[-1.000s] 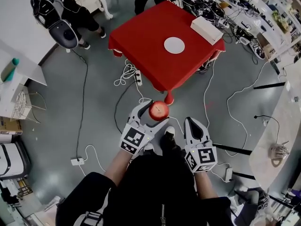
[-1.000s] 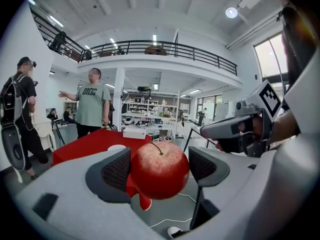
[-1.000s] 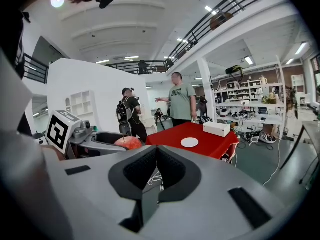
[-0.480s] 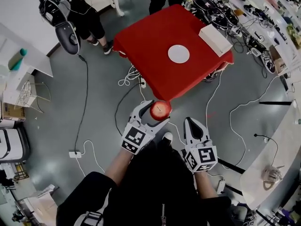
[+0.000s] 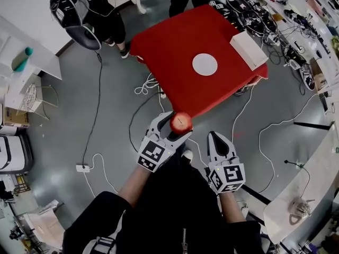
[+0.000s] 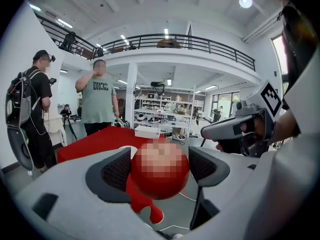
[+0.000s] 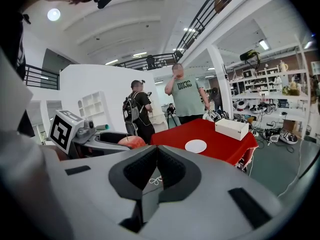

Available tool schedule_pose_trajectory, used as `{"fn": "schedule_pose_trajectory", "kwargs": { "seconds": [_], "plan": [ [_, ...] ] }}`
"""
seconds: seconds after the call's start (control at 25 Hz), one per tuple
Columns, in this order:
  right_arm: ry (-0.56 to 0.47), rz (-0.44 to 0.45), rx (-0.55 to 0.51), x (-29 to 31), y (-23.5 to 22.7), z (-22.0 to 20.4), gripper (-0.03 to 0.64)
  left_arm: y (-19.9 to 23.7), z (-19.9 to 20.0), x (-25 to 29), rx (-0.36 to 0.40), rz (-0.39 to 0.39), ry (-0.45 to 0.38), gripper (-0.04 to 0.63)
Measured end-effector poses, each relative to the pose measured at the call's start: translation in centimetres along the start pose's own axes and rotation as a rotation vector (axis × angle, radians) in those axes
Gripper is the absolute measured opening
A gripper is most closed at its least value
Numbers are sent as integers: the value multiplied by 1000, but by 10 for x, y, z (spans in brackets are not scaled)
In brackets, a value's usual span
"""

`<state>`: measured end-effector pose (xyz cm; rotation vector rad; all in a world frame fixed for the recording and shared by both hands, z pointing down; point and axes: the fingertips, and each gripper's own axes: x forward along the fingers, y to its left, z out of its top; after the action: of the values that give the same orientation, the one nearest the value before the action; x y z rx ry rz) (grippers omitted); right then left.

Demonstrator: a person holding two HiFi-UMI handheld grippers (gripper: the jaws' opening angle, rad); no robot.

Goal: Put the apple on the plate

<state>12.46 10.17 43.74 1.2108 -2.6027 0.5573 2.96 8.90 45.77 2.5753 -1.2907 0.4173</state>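
Note:
A red apple [image 5: 180,121] is clamped between the pads of my left gripper [image 5: 176,125], held in the air just short of the near corner of the red table [image 5: 169,46]. In the left gripper view the apple [image 6: 160,176] fills the gap between the jaws of the left gripper [image 6: 159,166]. A small white plate [image 5: 205,64] lies in the middle of the table, bare. My right gripper [image 5: 217,137] hangs beside the left one, shut on nothing. The right gripper view shows its jaws [image 7: 156,166] closed, with the plate [image 7: 195,145] ahead and the apple [image 7: 131,142] off to the left.
A white box [image 5: 248,49] sits on the table's right edge. Two people stand at the far side of the table, one with a backpack [image 5: 79,12], one in a green shirt [image 7: 187,96]. Cables and a power strip [image 5: 148,84] lie on the grey floor left of the table.
The table and plate have come closer in the head view as I move toward them. The apple stays gripped in the left gripper; the right gripper stays shut.

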Motion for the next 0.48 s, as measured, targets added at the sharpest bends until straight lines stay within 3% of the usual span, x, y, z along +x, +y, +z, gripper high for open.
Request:
{"fn": "schedule_pose_trajectory", "kwargs": {
  "seconds": [0.48],
  "plan": [
    [18, -73, -6, 93, -51, 44, 11, 84, 24, 83, 15, -73, 2, 364]
  ]
}}
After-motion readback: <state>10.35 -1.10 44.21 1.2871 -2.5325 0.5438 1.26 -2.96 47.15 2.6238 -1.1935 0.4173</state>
